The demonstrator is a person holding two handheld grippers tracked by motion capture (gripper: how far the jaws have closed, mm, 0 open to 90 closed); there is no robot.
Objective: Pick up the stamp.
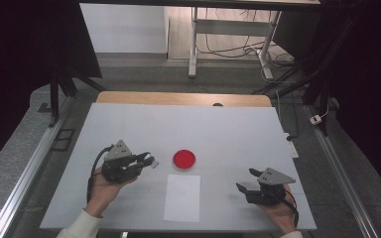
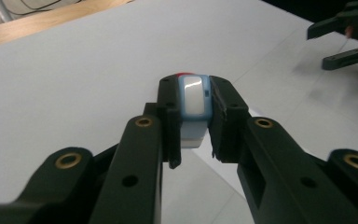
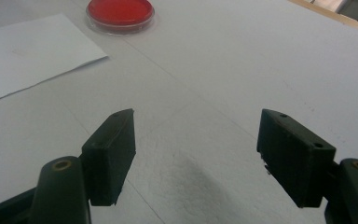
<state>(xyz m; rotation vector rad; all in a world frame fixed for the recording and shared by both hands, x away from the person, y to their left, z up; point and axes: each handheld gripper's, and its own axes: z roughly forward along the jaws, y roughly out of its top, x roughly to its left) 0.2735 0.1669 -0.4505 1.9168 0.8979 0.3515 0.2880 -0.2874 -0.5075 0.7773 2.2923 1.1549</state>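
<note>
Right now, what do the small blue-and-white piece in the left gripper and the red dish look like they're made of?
The blue-and-white piece, clamped in the left gripper, looks like glossy moulded plastic: a bright glare sits on its white face and its edges are rounded. The red dish seems to be clear plastic or glass, I can't tell which; its transparent rim rings a flat red fill.

A white table (image 1: 129, 129) carries the scene, with a strip of light wood (image 1: 183, 98) along its far edge. A red round dish (image 1: 184, 159) with a clear rim stands near the middle of the table, and a white sheet of paper (image 1: 182, 197) lies just beside it toward the near edge, close to the dish but apart from it. Beyond the far edge, on the grey floor, stands a white metal frame (image 1: 194, 44) with dark cables (image 1: 238, 49) trailing beneath it.
</note>
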